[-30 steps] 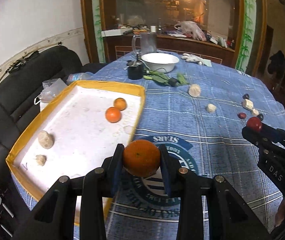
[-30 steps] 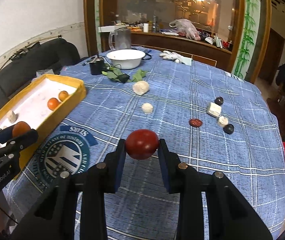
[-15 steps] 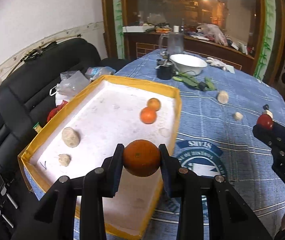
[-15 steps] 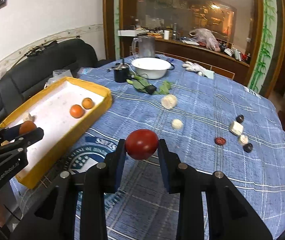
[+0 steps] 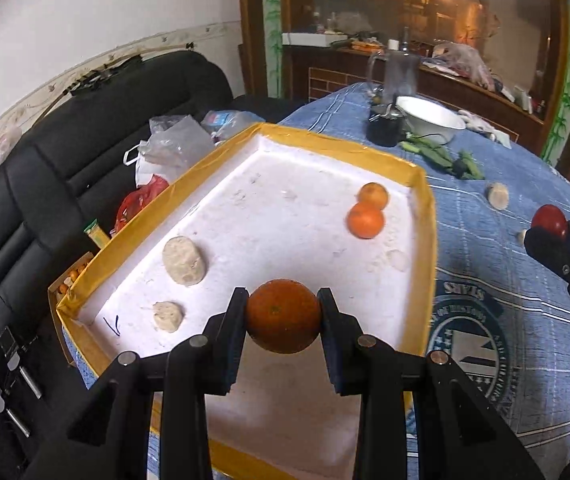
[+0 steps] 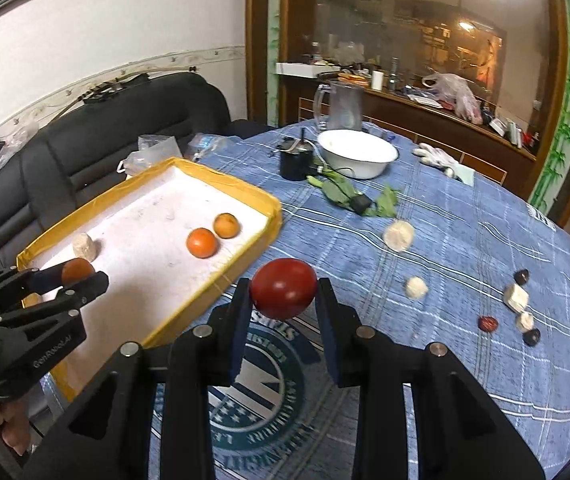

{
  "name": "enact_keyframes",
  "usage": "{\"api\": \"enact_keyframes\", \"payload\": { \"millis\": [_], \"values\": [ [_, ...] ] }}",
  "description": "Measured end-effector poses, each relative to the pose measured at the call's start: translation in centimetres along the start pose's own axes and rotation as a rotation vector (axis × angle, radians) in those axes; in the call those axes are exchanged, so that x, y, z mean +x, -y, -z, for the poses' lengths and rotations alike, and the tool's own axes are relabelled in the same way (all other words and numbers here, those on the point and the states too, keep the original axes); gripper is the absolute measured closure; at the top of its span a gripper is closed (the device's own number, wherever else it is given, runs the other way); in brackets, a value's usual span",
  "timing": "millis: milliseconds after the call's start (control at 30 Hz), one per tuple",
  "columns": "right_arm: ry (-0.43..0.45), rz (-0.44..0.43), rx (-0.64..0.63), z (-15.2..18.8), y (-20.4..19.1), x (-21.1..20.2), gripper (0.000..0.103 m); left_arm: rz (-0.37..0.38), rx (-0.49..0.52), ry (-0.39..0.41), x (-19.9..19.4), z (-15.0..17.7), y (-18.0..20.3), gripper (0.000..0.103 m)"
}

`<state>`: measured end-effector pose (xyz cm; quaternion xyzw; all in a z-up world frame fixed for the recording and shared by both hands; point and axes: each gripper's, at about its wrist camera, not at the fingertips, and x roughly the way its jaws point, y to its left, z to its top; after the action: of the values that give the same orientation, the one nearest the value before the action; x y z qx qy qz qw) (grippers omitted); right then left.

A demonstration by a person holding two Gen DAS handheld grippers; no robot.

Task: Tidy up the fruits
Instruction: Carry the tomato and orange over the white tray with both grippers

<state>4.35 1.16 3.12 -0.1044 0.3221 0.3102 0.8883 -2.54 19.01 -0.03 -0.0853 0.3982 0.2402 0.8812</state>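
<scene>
My left gripper is shut on an orange and hangs over the white floor of the yellow-rimmed tray. Two smaller oranges and two pale lumps lie in that tray. My right gripper is shut on a red tomato, above the blue checked tablecloth just right of the tray. From the right wrist view the left gripper with its orange shows at the left, over the tray. The tomato also shows at the right edge of the left wrist view.
A white bowl, a glass jug, a black cup and green leaves stand at the table's far side. Pale lumps and small dark and white pieces lie on the cloth to the right. A black sofa borders the tray.
The left gripper has carried its orange leftward from over the cloth to over the tray. The right gripper has moved left with the tomato, closer to the tray. Both grips are unchanged.
</scene>
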Motion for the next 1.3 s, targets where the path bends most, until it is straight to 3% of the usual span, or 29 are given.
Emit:
{"api": "enact_keyframes", "payload": {
  "millis": [667,1300],
  "values": [
    [-0.060,-0.117,-0.045,-3.1,-4.8,6.8,0.069,-0.064,-0.081,-0.039,2.6,-0.8,-4.5,0.069],
    [-0.152,-0.193,-0.111,-1.8,-8.5,11.0,0.069,-0.145,-0.144,-0.035,4.8,-2.7,-7.2,0.069]
  ]
}}
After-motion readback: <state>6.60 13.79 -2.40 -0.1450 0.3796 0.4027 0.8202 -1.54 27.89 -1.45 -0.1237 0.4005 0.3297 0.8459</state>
